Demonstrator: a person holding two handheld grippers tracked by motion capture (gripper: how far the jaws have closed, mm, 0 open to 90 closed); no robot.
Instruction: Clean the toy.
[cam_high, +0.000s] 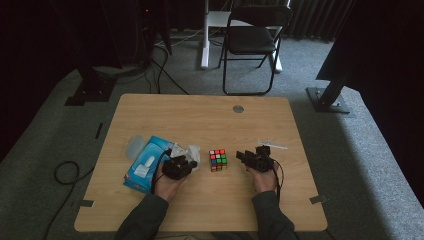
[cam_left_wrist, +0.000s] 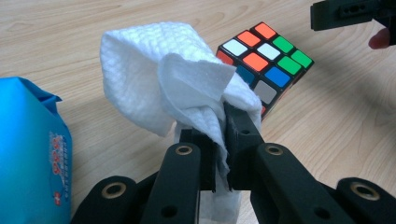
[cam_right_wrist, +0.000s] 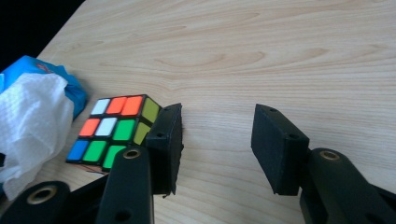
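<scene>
The left gripper (cam_left_wrist: 219, 135) is clamped on a white tissue (cam_left_wrist: 163, 84), whose crumpled bulk stands up above the jaw tips while a strip of it hangs down between the jaws. Just beyond those tips, slightly to their right in the left gripper view, a puzzle cube (cam_left_wrist: 264, 63) sits on the wooden table (cam_left_wrist: 327, 121), with the tissue close against its near side; whether the two touch I cannot tell. To the left of the left gripper lies a blue tissue pack (cam_left_wrist: 28, 158).

The right gripper (cam_right_wrist: 217, 144) stands with its jaws apart and nothing between them, only bare table. In the right gripper view the cube (cam_right_wrist: 114, 130) lies just beside the outer face of the left-hand jaw, outside the gap, and the tissue (cam_right_wrist: 32, 121) is further off on that same side, with the blue pack (cam_right_wrist: 70, 86) behind it.

From the high view, the cube (cam_high: 218, 160) sits between the two grippers, the left gripper (cam_high: 186, 162) near its left side and the right gripper (cam_high: 245, 157) a little off its right side.
</scene>
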